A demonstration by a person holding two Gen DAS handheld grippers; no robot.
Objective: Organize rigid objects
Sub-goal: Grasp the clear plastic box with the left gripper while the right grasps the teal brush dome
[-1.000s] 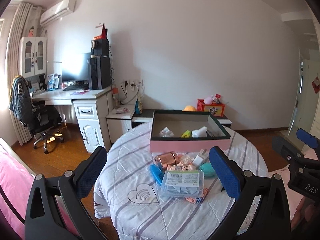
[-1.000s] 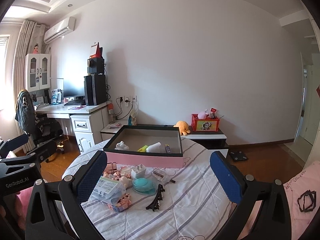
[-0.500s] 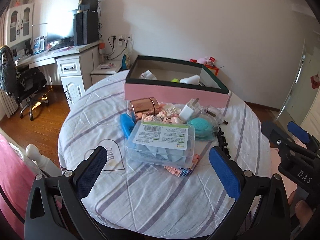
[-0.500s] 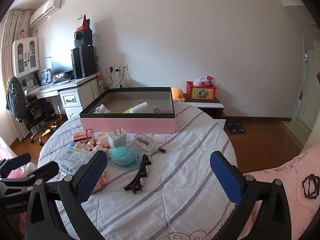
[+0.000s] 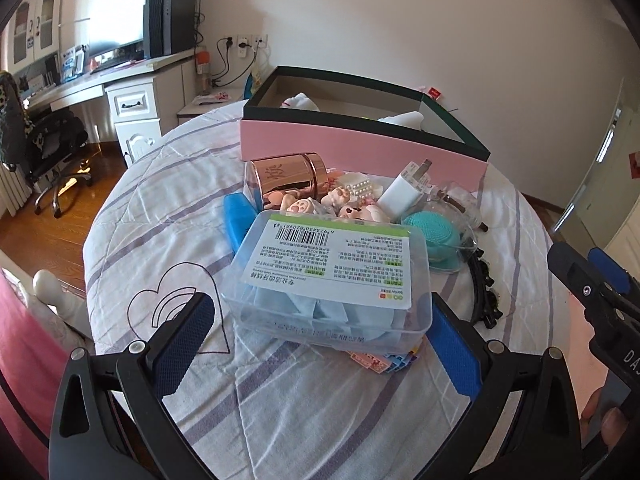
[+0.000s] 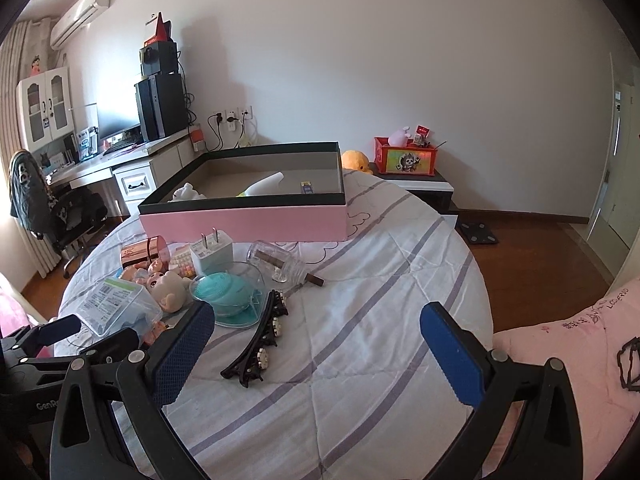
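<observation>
Rigid objects lie in a loose heap on the round worktop (image 6: 360, 320), just in front of the pink box (image 5: 360, 148) with the dark green rim, which already holds a few white items. Nearest the left gripper (image 5: 320, 340) is a clear plastic case (image 5: 332, 276) with a barcoded label; behind it sit a rose-gold tin (image 5: 286, 178) on its side, small pig figurines (image 5: 344, 206), a white charger plug (image 5: 406, 192) and a teal silicone pad (image 5: 432, 236) in a clear dish. A black hair clip (image 6: 260, 340) lies apart on the striped cloth, and a small glass jar (image 6: 276, 260) lies toppled near the box.

Over the last second both cameras have dropped and closed in: the left view, which took in most of the room, is now filled by the heap, with the plastic case lined up between its fingers (image 5: 180, 340). Those fingers are spread wide and empty, touching nothing. The right gripper (image 6: 316, 352) has also come lower, and the hair clip sits just ahead of its left finger; it too is released and holds nothing.

Nothing in the heap has moved, so sorting of this batch has not begun. The approach suggests the plastic case is the left side's first pick, though it looks nearly as wide as the spread of the fingers, so the fit could be tight.
</observation>
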